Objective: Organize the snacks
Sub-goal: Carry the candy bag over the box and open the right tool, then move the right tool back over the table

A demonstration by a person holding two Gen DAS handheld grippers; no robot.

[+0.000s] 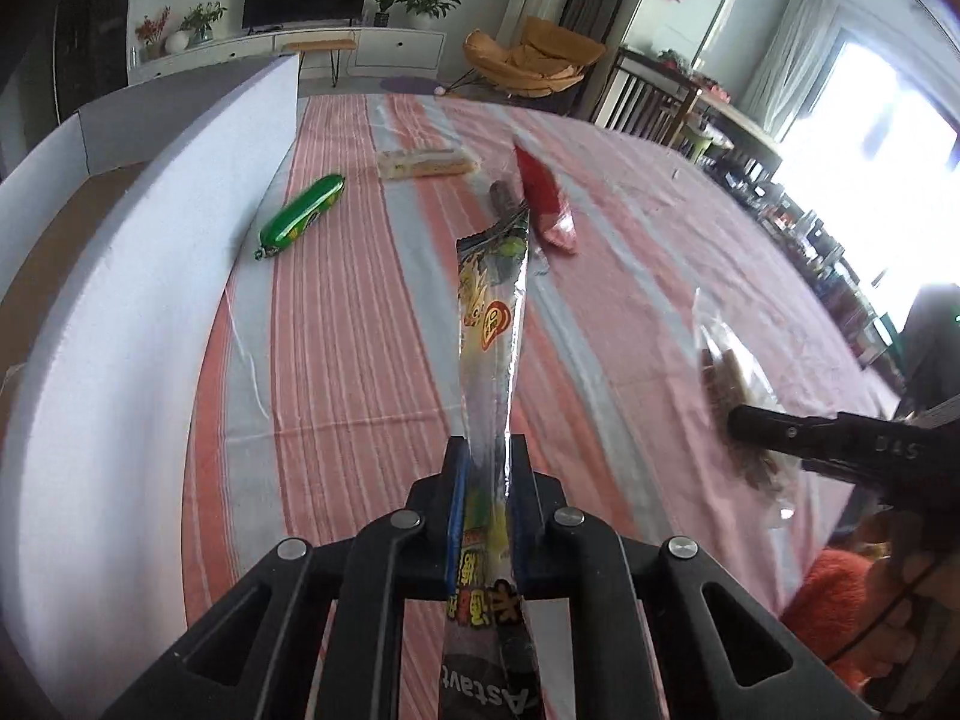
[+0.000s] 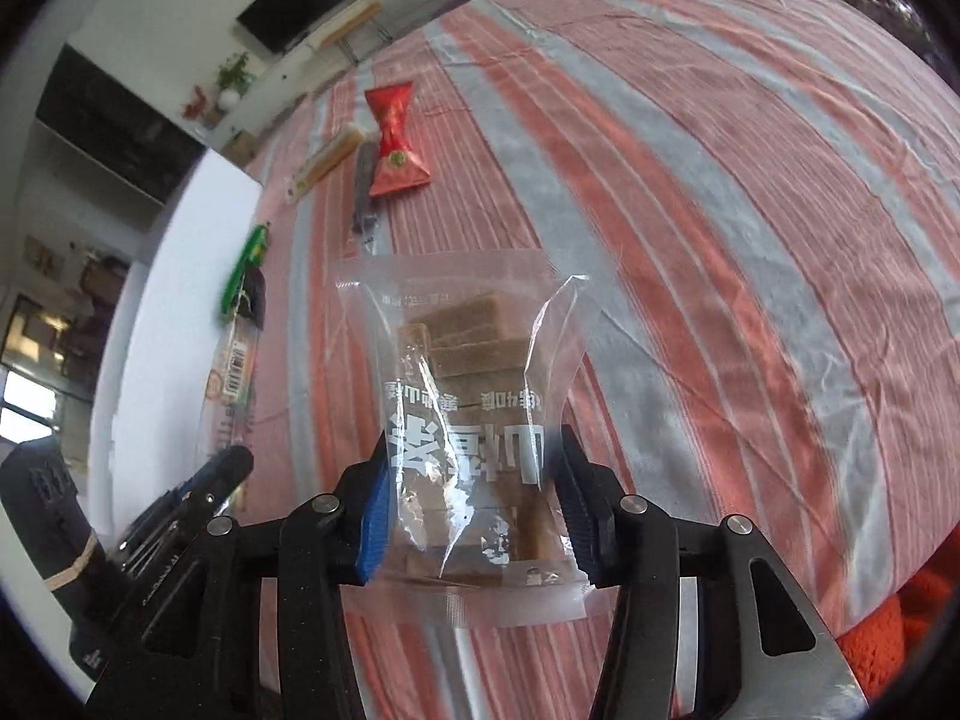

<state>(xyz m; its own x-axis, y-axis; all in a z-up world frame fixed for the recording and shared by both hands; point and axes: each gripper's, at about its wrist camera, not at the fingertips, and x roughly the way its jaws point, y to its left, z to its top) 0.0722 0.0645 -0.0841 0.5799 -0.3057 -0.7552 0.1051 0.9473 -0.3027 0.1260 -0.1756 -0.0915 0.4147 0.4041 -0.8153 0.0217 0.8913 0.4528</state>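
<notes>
Over striped cloth [image 2: 690,192], the left gripper [image 1: 487,456] clamps a long sachet [image 1: 491,300]; the right gripper [image 2: 474,498] pinches a clear biscuit bag [image 2: 468,414] between its pads.

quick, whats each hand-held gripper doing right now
Left hand-held gripper: closed on a long thin snack sachet.
Right hand-held gripper: closed on a clear bag of brown snack blocks.

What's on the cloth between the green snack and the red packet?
In the right wrist view, a pale wafer-like bar and a thin dark stick lie between the green snack and the red packet.
</notes>
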